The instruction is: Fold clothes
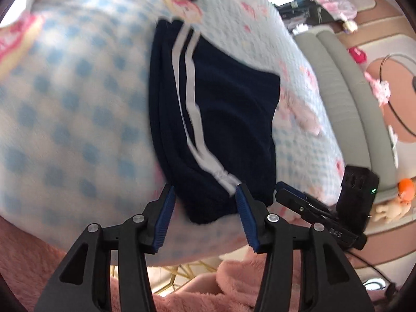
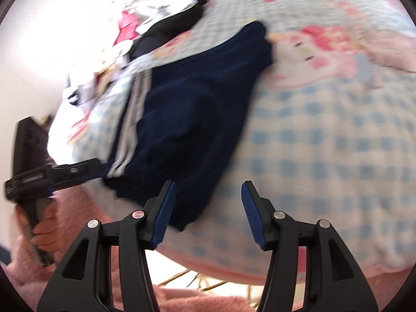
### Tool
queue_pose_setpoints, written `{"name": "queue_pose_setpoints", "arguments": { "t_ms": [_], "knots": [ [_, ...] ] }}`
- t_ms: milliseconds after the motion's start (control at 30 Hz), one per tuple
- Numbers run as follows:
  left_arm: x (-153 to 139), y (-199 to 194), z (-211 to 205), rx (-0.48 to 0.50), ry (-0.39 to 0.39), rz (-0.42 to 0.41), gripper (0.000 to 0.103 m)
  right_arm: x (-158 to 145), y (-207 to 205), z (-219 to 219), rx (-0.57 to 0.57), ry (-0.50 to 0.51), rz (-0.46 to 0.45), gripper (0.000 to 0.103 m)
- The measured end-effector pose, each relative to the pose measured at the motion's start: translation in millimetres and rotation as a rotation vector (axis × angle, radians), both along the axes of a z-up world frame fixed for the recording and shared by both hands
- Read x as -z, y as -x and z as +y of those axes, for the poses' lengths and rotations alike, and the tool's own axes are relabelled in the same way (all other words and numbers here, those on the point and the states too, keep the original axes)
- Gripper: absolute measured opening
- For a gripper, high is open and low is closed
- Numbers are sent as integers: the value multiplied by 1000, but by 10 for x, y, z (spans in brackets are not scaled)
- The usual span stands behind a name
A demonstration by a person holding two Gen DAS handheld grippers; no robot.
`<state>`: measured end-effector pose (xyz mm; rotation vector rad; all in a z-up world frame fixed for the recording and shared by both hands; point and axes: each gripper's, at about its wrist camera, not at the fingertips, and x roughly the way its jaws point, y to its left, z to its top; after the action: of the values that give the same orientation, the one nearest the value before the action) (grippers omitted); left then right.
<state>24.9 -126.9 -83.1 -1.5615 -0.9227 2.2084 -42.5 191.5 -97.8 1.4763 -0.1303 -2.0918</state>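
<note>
Navy shorts (image 1: 221,119) with two white side stripes (image 1: 189,98) lie folded on a bed (image 1: 72,98) covered in a blue-and-white checked spread with pink cartoon prints. The shorts sit near the bed's near edge, waistband end toward the cameras, elastic gathers visible at the stripe ends.

Left tongs (image 1: 205,197): jaws apart, blue ribbed pads clear. The near hem of the shorts lies between the two fingers in the left wrist view, but the pads do not press on the cloth; whether either fingertip touches it cannot be told because of blur. Nothing gripped.

Right tongs (image 2: 208,195): jaws apart, nothing clamped. Its left finger overlaps the near corner of the shorts (image 2: 187,104) in the right wrist view; the right finger is over bare checked spread. No squeeze on the fabric.

In the left wrist view, the right tongs appear at the right, just beside the shorts' near right corner. In the right wrist view, the left tongs (image 2: 91,167) come in from the left, tip at the striped waistband, held by a hand (image 2: 43,230) in a fluffy pink sleeve (image 2: 75,208).

Far left on the bed: a heap of other clothes (image 2: 156,31), dark and white, well apart from the shorts. Pink fluffy fabric fills the near foreground below the bed edge. Both views are motion-blurred.
</note>
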Motion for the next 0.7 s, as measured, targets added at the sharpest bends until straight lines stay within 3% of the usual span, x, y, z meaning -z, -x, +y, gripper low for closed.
{"name": "queue_pose_setpoints", "arguments": {
  "t_ms": [133,267,333,400,600,700],
  "knots": [
    [176,26,47,-15,-29,-27,57,152,-108,-218,-85,-15,-35,57],
    [243,12,49,-34,-34,-38,53,363,-107,-277,-61,-16,-75,60],
    [149,-34,104,-7,-32,2,39,309,-120,-261,-61,23,-54,47],
    [100,-22,139,-2,-40,20,37,227,-138,-224,-66,69,-29,38],
    [-75,19,64,-7,-130,45,32,-27,-122,-127,-58,155,0,34],
    [-122,119,-48,-28,-262,-2,33,-120,16,-170,-44,198,-11,36]
  ]
}}
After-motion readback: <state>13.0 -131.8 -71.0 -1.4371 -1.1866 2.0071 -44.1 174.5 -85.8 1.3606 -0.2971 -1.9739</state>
